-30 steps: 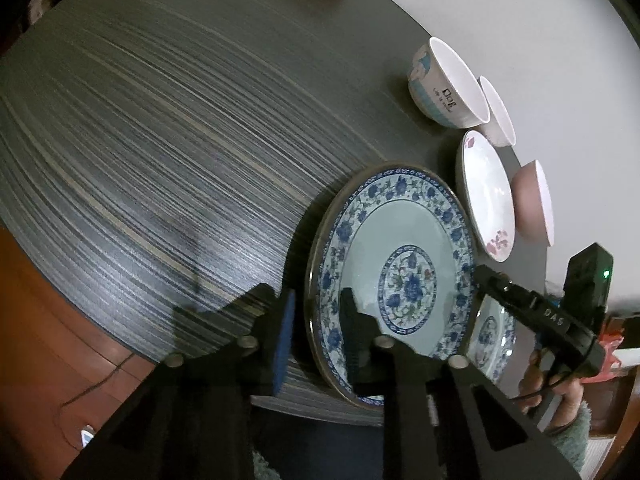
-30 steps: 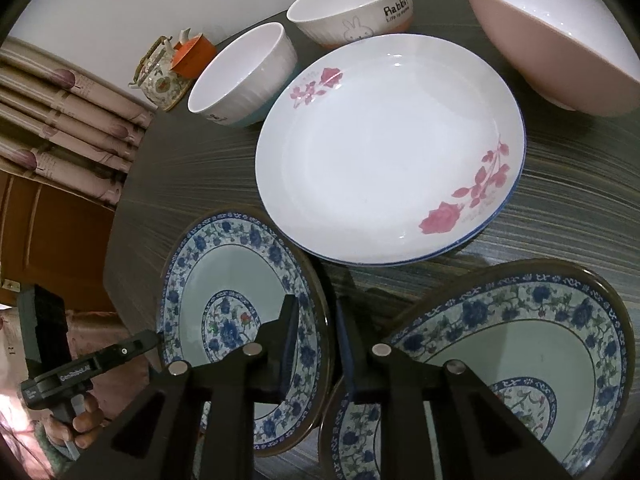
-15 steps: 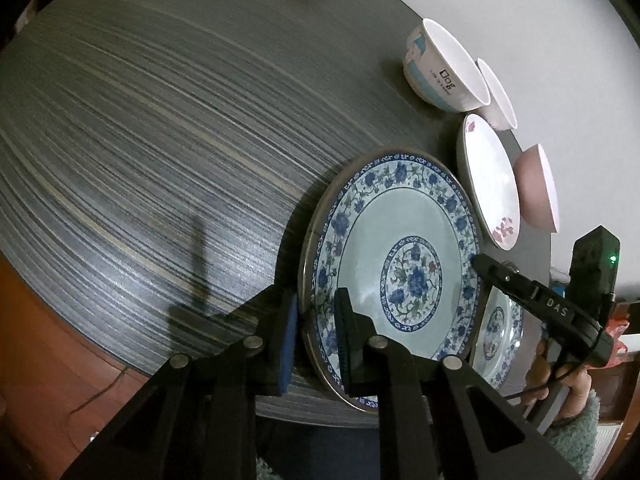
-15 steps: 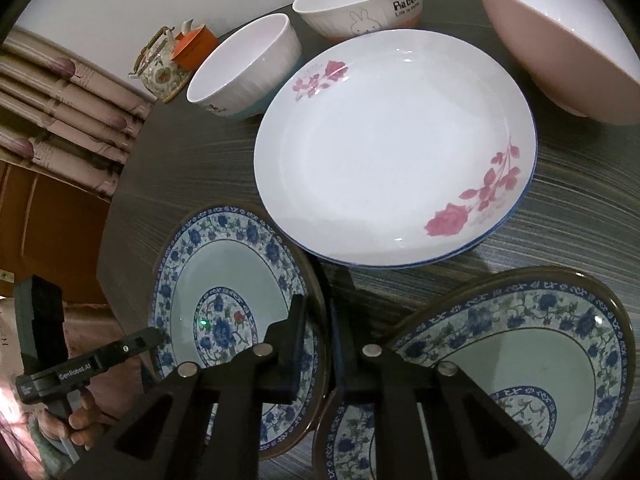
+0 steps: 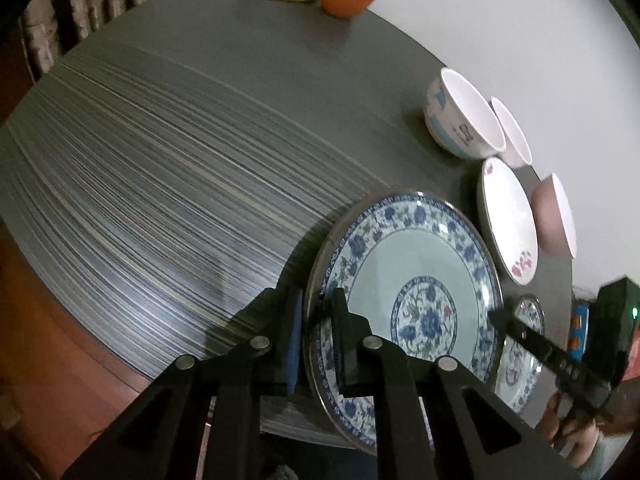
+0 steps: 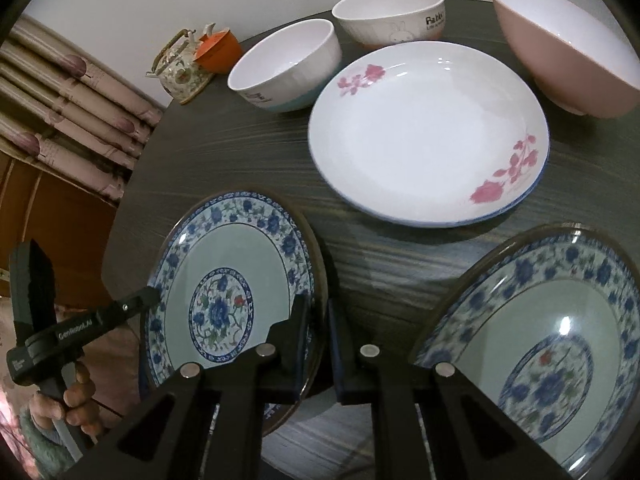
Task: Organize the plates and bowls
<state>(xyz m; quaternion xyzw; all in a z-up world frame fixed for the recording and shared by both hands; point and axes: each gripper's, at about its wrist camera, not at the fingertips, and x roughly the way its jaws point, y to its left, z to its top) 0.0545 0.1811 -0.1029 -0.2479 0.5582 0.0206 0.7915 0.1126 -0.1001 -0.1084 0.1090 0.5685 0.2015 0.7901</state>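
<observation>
A blue-and-white floral plate [image 5: 412,280] sits at the near edge of the dark round table [image 5: 180,140]. My left gripper [image 5: 318,300] has the plate's left rim between its pads, and its jaws are closing on it. In the right wrist view my right gripper [image 6: 316,312] is shut on the opposite rim of the same plate [image 6: 224,264]. The left gripper [image 6: 154,296] shows there at the plate's far side, held by a hand. A second blue-and-white plate [image 6: 552,320] lies to the right.
Behind the blue plates lie a white plate with pink flowers [image 6: 424,132], a pink bowl [image 6: 560,60], a rabbit bowl [image 6: 392,12] and a white-and-teal bowl [image 6: 284,68]. A teapot [image 6: 180,68] and an orange cup [image 6: 218,50] stand at the far edge.
Both grippers' jaws have narrowed onto the plate's rim. The held plate has shifted left, and the gap to the second blue plate has widened.
</observation>
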